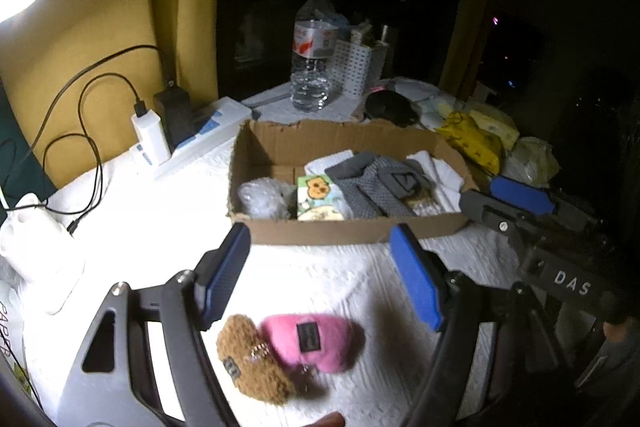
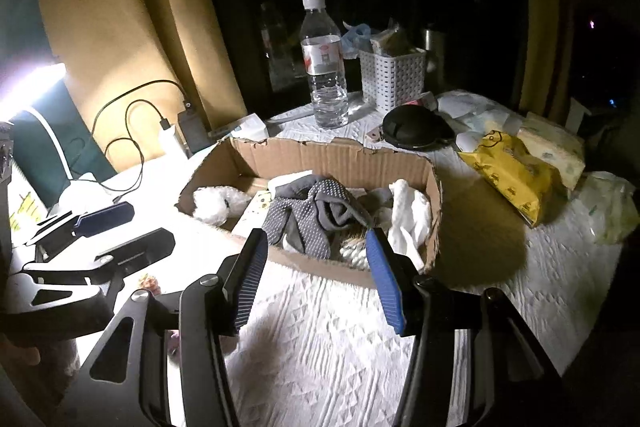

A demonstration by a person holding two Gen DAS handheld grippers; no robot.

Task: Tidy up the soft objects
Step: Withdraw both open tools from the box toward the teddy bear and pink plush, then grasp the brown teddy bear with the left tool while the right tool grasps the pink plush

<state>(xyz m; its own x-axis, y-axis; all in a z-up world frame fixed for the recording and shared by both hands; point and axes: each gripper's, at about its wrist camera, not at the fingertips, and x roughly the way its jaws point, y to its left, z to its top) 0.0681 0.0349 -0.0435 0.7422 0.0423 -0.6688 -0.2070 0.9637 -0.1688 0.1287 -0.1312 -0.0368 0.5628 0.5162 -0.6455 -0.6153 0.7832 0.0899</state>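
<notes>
A pink plush (image 1: 316,341) and a brown plush (image 1: 250,361) lie side by side on the white cloth, just below and between my open left gripper's (image 1: 324,259) blue fingers. Beyond them stands a shallow cardboard box (image 1: 340,229) holding grey dotted cloth (image 1: 380,189), white cloth (image 1: 438,169), a cartoon tissue pack (image 1: 318,197) and a bubble-wrap wad (image 1: 260,197). My right gripper (image 2: 316,259) is open and empty, hovering at the box's (image 2: 304,153) near edge over the grey cloth (image 2: 308,215). It also shows in the left wrist view (image 1: 516,201), right of the box.
A water bottle (image 2: 324,67) and a white basket (image 2: 392,75) stand behind the box. A black pouch (image 2: 414,127), a yellow pack (image 2: 512,171) and tissue packs lie at right. A power strip (image 1: 192,139) with chargers and cables sits at left. A lamp glares at far left.
</notes>
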